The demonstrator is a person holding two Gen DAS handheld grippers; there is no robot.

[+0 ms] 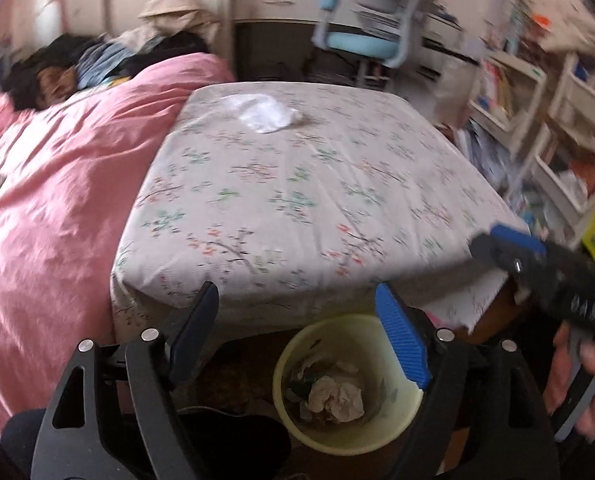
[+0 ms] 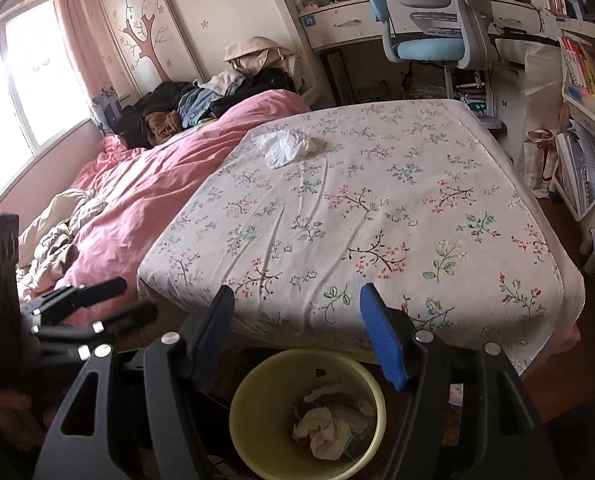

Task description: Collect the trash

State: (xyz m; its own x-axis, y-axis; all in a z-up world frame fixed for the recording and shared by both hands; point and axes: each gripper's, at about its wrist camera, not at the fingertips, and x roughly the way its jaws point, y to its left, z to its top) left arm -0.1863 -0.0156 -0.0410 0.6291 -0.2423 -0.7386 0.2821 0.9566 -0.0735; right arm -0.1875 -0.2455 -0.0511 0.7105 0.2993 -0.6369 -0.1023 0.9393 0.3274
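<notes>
A crumpled white plastic bag [image 1: 264, 112] lies on the far part of the floral bedsheet [image 1: 297, 200]; it also shows in the right wrist view [image 2: 285, 145]. A pale yellow bin [image 1: 293, 424] with crumpled paper [image 1: 337, 398] inside stands on the floor at the bed's near edge, seen too in the right wrist view [image 2: 253, 432]. My left gripper [image 1: 297, 334] is open and empty above the bin. My right gripper [image 2: 297, 332] is open and empty above the bin. The right gripper also shows at the right of the left wrist view [image 1: 509, 248].
A pink duvet [image 2: 145, 200] covers the bed's left side, with a clothes pile [image 2: 193, 100] at its head. A blue desk chair [image 2: 429, 20] and desk stand beyond the bed. Book shelves [image 2: 585, 80] line the right. A window [image 2: 9, 92] is at left.
</notes>
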